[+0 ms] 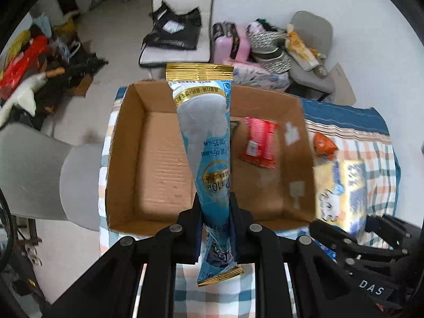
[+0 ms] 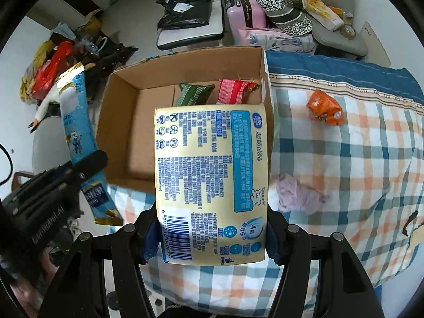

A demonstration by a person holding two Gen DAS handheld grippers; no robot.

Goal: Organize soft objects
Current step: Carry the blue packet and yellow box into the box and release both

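Note:
My left gripper (image 1: 214, 212) is shut on a long blue and gold sachet (image 1: 206, 137), held upright over the near wall of an open cardboard box (image 1: 159, 164). The sachet also shows in the right wrist view (image 2: 76, 122). My right gripper (image 2: 212, 228) is shut on a yellow tissue pack (image 2: 212, 180), held above the box's near right corner (image 2: 119, 132); the pack shows in the left wrist view (image 1: 341, 193). Inside the box lie a red packet (image 1: 258, 141) and a green packet (image 2: 193, 94). An orange packet (image 2: 324, 107) and a pink cloth (image 2: 299, 193) lie on the checked cloth.
The box stands on a checked tablecloth (image 2: 357, 159). Grey chairs (image 1: 47, 172), a white chair with a black bag (image 1: 175, 29), a pink suitcase (image 1: 233, 42) and floor clutter (image 1: 39, 61) surround the table.

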